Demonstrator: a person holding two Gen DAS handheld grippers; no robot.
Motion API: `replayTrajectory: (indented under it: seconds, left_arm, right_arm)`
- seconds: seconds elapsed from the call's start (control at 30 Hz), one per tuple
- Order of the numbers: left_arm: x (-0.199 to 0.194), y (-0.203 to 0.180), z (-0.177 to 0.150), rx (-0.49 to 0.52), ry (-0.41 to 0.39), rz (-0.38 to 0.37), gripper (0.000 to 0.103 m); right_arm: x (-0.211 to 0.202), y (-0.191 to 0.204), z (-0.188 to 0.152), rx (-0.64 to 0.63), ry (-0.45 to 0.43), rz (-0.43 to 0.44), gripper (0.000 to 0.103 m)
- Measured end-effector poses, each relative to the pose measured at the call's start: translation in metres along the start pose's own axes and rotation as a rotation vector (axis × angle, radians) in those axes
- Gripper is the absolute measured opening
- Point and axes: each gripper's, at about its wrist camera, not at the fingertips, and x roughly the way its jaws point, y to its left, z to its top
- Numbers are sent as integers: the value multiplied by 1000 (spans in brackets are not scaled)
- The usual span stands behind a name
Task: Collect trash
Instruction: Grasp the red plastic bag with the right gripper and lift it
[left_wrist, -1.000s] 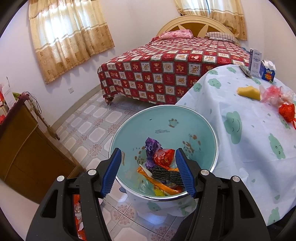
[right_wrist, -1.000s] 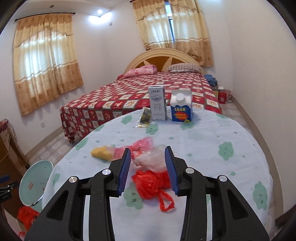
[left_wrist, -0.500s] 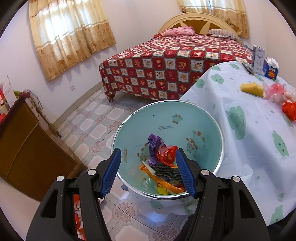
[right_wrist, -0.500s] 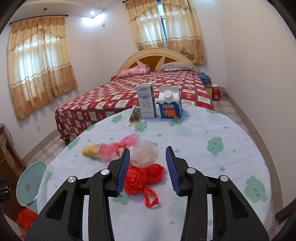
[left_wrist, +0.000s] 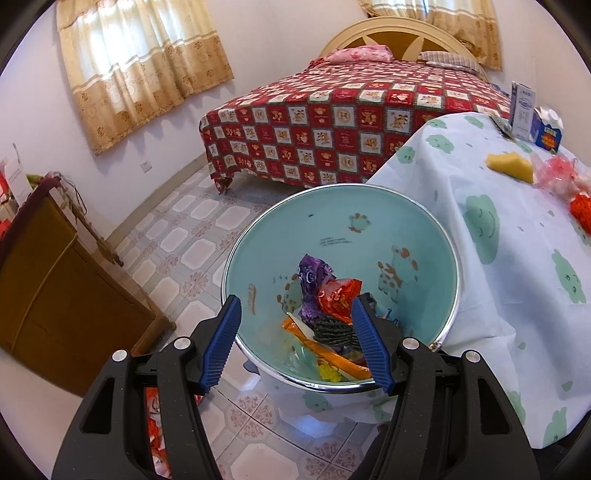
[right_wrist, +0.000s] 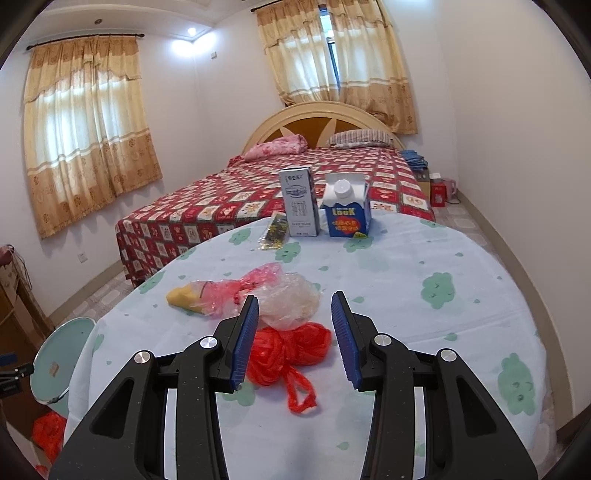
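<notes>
Right tongs gape above red bag on table

In the right wrist view, the table fills the foreground, with the bed behind it at 12 o'clock. 2 cartons stand side by side at the table's far edge, a flat packet just left of them. 3 bags cluster near the centre. The basin sits off the table's edge at 8 o'clock, wrappers in it.
</notes>
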Motion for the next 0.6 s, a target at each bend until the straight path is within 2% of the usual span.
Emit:
replayTrajectory:
  seconds: [0.17,0.23,0.3,0.47,0.5,0.53,0.6]
  left_arm:
    - [4,8,-1,-24,-8,16,63]
    - [8,11,1,-34,-6,22,69]
    - [12,10,0,-34,2,17,69]
    - [15,18,3,-41,-1,56,69]
    - [16,15,5,-33,-1,55,69]
    - [16,11,8,-22,2,37,69]
    - [11,0,17,-15,-7,-9,69]
  right_arm:
    - [16,9,-3,-20,69,-7,41]
    - [24,15,-4,-33,105,-17,41]
    - [31,22,-4,-51,137,-13,41]
    - [57,26,-5,-52,284,-23,41]
    - [61,27,-7,-59,307,-9,27]
    - [65,28,-10,-70,334,-5,17]
    - [64,25,-12,-61,345,8,14]
